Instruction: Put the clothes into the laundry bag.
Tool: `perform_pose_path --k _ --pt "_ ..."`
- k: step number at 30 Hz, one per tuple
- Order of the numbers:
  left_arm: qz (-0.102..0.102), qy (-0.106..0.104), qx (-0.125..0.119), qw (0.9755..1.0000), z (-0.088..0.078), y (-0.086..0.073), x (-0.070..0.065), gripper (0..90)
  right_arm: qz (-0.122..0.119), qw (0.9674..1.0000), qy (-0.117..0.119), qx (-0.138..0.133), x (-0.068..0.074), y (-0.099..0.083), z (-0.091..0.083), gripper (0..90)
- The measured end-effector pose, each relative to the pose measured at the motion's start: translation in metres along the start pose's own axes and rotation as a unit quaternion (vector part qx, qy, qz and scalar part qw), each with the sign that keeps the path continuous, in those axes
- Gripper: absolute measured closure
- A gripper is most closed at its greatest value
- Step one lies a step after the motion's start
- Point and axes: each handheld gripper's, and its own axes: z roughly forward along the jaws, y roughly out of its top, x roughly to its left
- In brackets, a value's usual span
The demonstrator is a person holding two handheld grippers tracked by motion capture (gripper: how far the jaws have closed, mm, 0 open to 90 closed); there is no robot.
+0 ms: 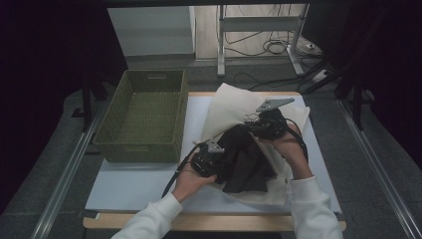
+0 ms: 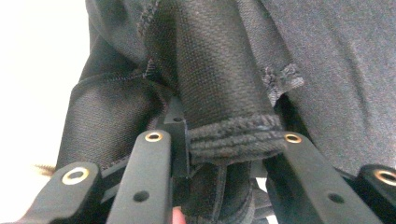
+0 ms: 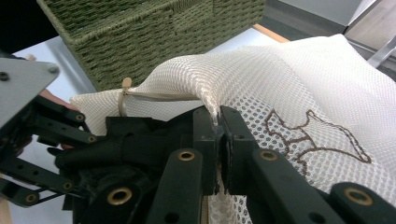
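Observation:
A cream mesh bag lies on the white table top, its mouth held up. A black garment sits bunched in that mouth. My left gripper comes in from the left and is shut on a rolled fold of the black garment, which fills the gap between the jaws of the left gripper. My right gripper is above and behind it. In the right gripper view, the right gripper pinches the upper edge of the mesh bag, with the black garment just below.
A green woven basket stands at the table's back left and looks to have nothing in it; the basket's wall is close behind the bag. The bag carries a brown stitched motif. Bare table lies in front of the basket.

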Motion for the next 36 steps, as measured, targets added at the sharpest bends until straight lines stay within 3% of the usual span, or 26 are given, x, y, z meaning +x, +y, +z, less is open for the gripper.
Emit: perform_pose_path --k 7,18,29,36 --pt "0.002 0.017 -0.001 0.9999 0.01 0.01 0.001 68.5 -0.006 1.0 0.003 0.001 0.004 0.002 0.0 85.5" --pt "-0.014 0.033 -0.013 0.9993 0.032 0.02 0.008 67.0 -0.005 1.0 0.006 0.0 0.003 0.001 -0.001 85.4" --pt "-0.016 0.028 -0.017 0.9993 0.033 0.018 0.009 64.2 -0.002 1.0 0.008 0.001 0.001 0.0 0.0 85.3" --pt "-0.017 0.037 -0.023 0.9989 0.04 0.019 0.01 63.9 0.0 1.0 0.007 0.001 0.0 0.0 0.0 85.4"
